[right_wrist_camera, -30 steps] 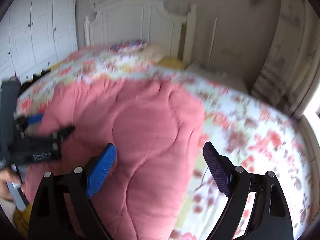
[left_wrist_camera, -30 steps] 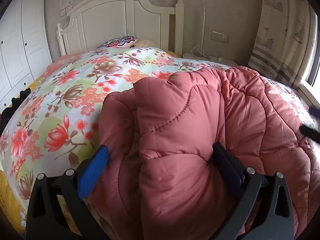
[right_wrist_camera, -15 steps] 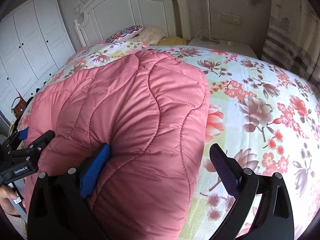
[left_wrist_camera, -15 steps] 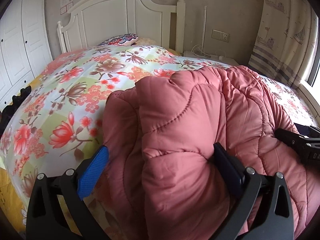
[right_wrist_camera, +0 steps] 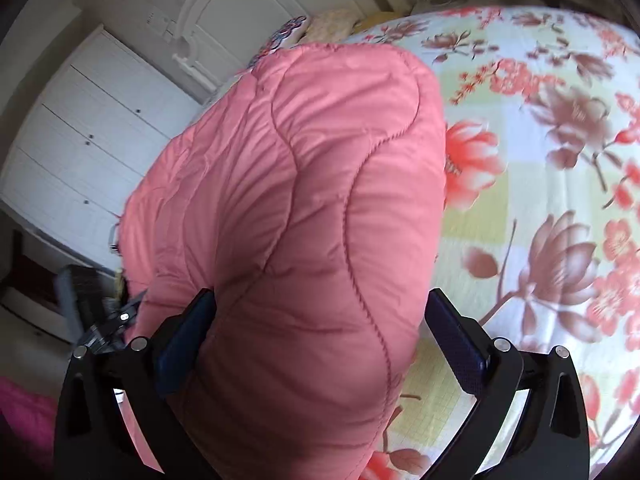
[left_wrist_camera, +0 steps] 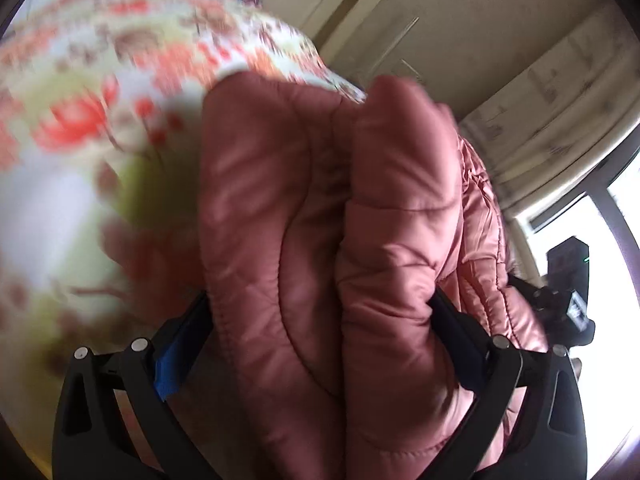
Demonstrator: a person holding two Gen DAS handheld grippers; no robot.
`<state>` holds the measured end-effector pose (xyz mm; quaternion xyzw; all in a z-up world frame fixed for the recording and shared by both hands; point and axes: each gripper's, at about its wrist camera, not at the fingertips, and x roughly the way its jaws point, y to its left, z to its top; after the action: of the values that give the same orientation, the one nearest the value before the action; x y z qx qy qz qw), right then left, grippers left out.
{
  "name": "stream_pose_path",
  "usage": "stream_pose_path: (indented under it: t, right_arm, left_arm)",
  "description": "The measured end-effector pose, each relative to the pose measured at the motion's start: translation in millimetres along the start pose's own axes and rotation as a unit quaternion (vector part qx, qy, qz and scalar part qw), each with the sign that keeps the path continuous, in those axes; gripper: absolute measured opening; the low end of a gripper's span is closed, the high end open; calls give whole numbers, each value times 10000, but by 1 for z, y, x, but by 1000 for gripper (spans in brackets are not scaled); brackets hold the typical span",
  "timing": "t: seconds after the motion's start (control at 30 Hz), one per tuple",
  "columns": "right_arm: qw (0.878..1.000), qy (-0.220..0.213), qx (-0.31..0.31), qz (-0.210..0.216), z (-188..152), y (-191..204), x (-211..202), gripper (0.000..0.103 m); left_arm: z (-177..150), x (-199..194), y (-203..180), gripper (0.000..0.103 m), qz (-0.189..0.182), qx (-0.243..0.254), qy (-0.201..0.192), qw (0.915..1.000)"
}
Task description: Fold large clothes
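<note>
Puffy pink quilted jacket (right_wrist_camera: 288, 216) is bunched in thick folds, lifted over the bed's floral-print bedspread (right_wrist_camera: 540, 184). Left gripper (left_wrist_camera: 320, 316): jaws spread wide but packed with jacket padding, both pads pressing into the fabric. Right gripper (right_wrist_camera: 320, 320): same, clamped across a fat roll of the jacket (left_wrist_camera: 332, 240). Left wrist view tilted, bedspread (left_wrist_camera: 80, 120) blurred. White panelled headboard (right_wrist_camera: 240, 12) and white wardrobe (right_wrist_camera: 80, 128) beyond; patterned curtain (left_wrist_camera: 560, 100) by the window.
</note>
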<state>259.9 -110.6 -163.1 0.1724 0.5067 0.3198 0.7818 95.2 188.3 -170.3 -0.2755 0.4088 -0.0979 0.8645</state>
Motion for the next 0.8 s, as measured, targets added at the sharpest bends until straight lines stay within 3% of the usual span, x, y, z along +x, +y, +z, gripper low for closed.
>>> stream_pose_path:
  t: [0.13, 0.2, 0.3, 0.4, 0.63, 0.8]
  right_arm:
    - [9992, -47, -61, 392, -4, -2, 2, 99]
    - [9986, -213, -254, 419, -8, 4, -1, 93]
    - [9970, -470, -405, 452, -11, 7, -10, 79]
    - [9960, -675, -481, 346, -13, 3, -21, 71]
    - [9866, -1553, -376, -326, 9, -35, -88, 66]
    - [9786, -1838, -227, -897, 46, -69, -130, 66]
  left_arm:
    - [3, 6, -4, 101, -117, 151, 127, 9997]
    - [4, 13, -4, 79, -654, 113, 309, 9973]
    - [7, 14, -12, 62, -733, 300, 202, 9967]
    - [15, 19, -33, 49, -745, 503, 75, 9959]
    - [54, 71, -125, 41, -817, 1211, 29, 9893]
    - [86, 124, -184, 39, -759, 1575, 77, 9846]
